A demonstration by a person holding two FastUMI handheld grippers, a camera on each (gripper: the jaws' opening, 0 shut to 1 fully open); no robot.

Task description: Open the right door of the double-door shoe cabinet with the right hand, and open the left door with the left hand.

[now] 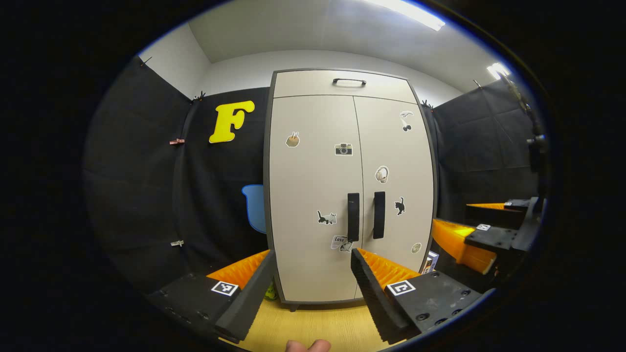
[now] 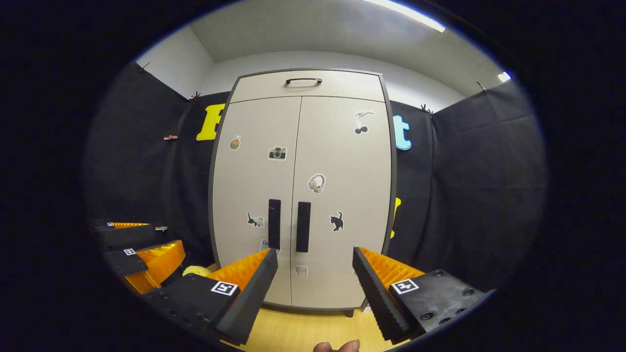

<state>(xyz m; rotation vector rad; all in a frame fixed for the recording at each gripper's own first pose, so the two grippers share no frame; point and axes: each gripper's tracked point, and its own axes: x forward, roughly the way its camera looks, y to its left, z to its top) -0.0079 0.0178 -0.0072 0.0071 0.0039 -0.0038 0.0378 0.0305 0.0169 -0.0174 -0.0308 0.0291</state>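
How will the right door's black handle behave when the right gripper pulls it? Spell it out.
The right door's handle looks like a rigid vertical bar, so it probably won't flex. Its smooth finish may let the open right gripper slide along it. The right door, a flat closed panel, should swing rather than tip.

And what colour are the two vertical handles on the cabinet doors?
Black. The handles stand out against the beige doors, clearest in the right gripper view.

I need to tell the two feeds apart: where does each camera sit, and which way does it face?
Left gripper view: rides the left tongs, facing the closed shoe cabinet; a fingertip shows, right tongs alongside.
Right gripper view: rides the right tongs, facing the same cabinet; left tongs alongside.
Shared: both door handles, stickers.
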